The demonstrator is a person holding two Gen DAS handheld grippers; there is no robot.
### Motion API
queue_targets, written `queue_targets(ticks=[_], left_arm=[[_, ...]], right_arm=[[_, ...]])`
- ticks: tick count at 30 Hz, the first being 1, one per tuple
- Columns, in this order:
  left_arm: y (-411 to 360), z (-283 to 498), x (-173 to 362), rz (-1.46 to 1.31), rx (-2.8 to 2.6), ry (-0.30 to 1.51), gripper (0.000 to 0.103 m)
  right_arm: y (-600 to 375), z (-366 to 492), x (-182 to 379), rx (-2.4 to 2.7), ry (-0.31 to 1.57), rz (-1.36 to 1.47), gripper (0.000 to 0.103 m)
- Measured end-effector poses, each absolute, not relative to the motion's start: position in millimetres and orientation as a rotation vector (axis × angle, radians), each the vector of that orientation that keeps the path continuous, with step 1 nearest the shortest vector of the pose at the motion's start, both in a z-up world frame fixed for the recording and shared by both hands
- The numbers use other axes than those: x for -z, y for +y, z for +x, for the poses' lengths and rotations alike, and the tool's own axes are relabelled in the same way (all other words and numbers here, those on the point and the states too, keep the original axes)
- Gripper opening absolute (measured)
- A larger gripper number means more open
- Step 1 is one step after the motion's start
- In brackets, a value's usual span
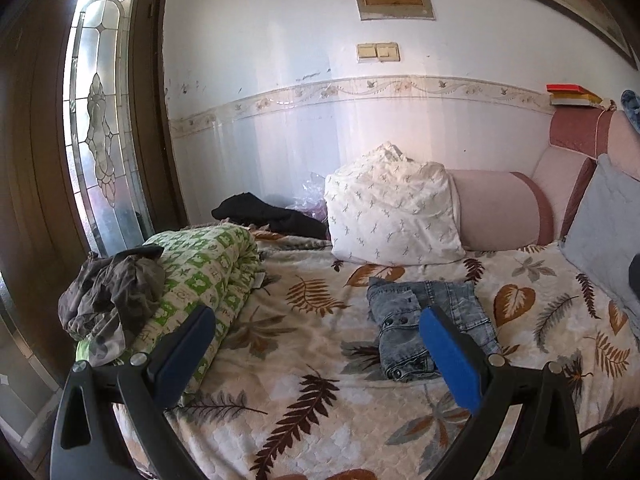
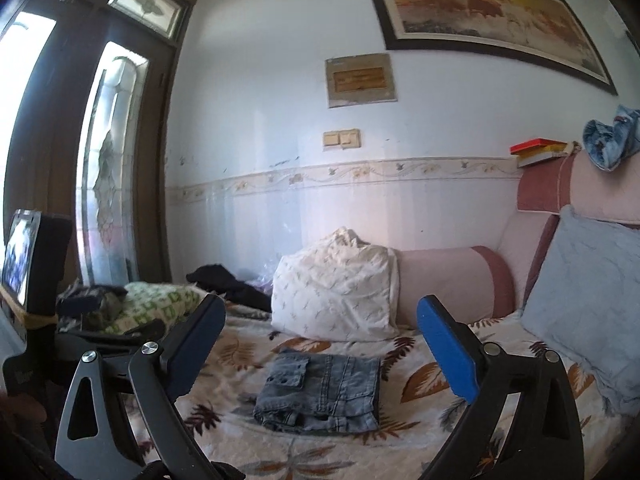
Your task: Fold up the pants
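Denim, faded grey-blue, sits as a compact folded bundle on the leaf-print bedspread point(image 2: 420, 384): the pants point(image 2: 320, 394) lie in the lower middle of the right wrist frame, and right of centre in the left wrist frame, partly behind that tool's blue pad. Edges look roughly squared, with a flap pocket on top at the bundle's left, so the folding itself appears finished or very nearly so.

Both tools hover above the bed, apart from the cloth. The left tool point(image 1: 316, 328) has its jaws spread wide with nothing between them; the right tool point(image 2: 320, 320) is likewise spread wide and empty.

By my reading, the step in hand is the close of the task: a release and a check of the fold. If anything remains, the waistband edge nearest the camera in the left wrist view looks a little rumpled, so the next move would call for a light press or tuck there, approaching low and flat so the layers do not slide apart.

Behind the pants, a white patterned pillow point(image 2: 334, 292) leans against the wall, well clear.
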State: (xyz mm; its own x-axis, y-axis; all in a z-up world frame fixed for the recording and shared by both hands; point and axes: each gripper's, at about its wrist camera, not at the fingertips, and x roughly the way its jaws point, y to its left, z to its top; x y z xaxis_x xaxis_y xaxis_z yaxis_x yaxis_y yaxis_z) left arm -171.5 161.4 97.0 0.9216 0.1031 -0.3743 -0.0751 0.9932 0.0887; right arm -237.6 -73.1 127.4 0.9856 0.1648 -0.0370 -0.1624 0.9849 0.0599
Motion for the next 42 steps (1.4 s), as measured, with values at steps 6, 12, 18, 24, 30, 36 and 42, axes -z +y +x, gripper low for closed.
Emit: queue_targets(ticks=[6, 12, 18, 24, 30, 36, 42], left_arm=[[164.5, -160.0, -82.3, 0.081, -0.110, 0.425, 0.103], [168.9, -150.1, -66.8, 0.079, -0.121, 0.462, 0.103], [169.5, -144.2, -57.5, 0.079, -0.130, 0.482, 0.103], [172.7, -141.3, -53.5, 0.073, -0.133, 0.493, 0.103], [174.0, -141.2, -53.3, 0.072, -0.135, 0.493, 0.103], [172.8, -142.6, -54.3, 0.077, -0.130, 0.489, 0.103], [171.5, -144.8, -57.9, 0.079, -0.132, 0.481, 0.103]], right_arm=[[-61.9, -229.8, -113.1, -0.201, 0.101, 0.045, 0.098], [-55.9, -220.1, -98.4, -0.206, 0.149, 0.020, 0.098], [-55.9, -212.3, -89.4, -0.201, 0.180, 0.027, 0.098], [-53.3, -208.7, -86.0, -0.200, 0.195, 0.028, 0.098], [-52.1, -207.2, -85.5, -0.207, 0.197, 0.027, 0.098], [-51.1, -207.6, -86.6, -0.211, 0.191, 0.018, 0.098], [-50.5, -207.7, -86.8, -0.208, 0.192, 0.017, 0.098]])
